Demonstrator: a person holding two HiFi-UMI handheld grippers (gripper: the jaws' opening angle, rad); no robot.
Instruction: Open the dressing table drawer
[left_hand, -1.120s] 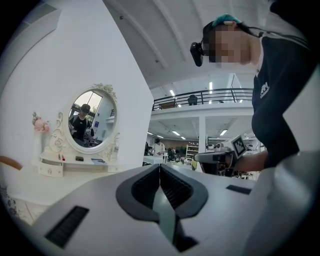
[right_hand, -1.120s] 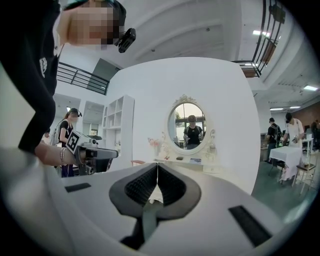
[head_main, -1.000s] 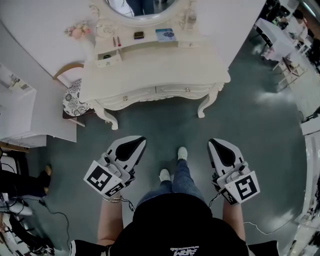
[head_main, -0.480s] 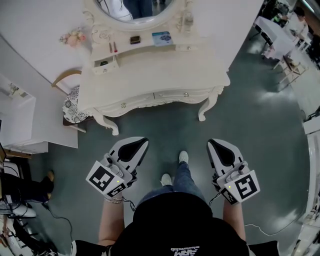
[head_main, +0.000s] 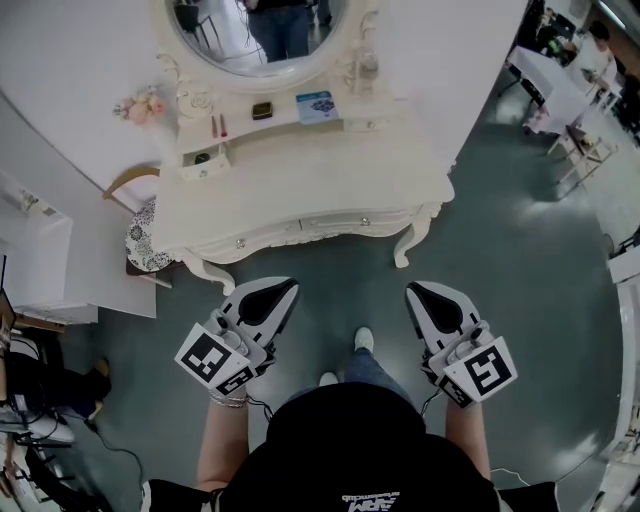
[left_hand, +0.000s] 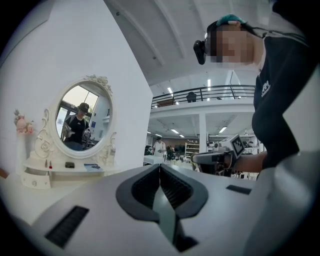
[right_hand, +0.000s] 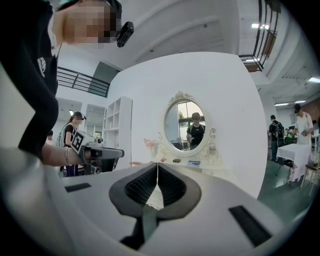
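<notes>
Both grippers have their jaws pressed together with nothing between them. The left gripper (head_main: 288, 284) and the right gripper (head_main: 410, 290) are held level, side by side and well apart, over the grey-green floor (head_main: 500, 230). Their tips point toward the dressing table (head_main: 300, 185) but stop short of its front edge and touch nothing. The person's shoe (head_main: 364, 339) shows between them. Along the table's front edge sit the left front drawer (head_main: 240, 242) and the right front drawer (head_main: 362, 221), each with a small knob, both closed flush. At the back edge a raised shelf carries a blue booklet (head_main: 318, 105) and a small dark box (head_main: 262, 110) beneath the oval mirror (head_main: 260, 30). Pink flowers (head_main: 140, 104) stand at its left end. A chair (head_main: 146, 222) with a patterned seat stands just beside the table's left edge.
</notes>
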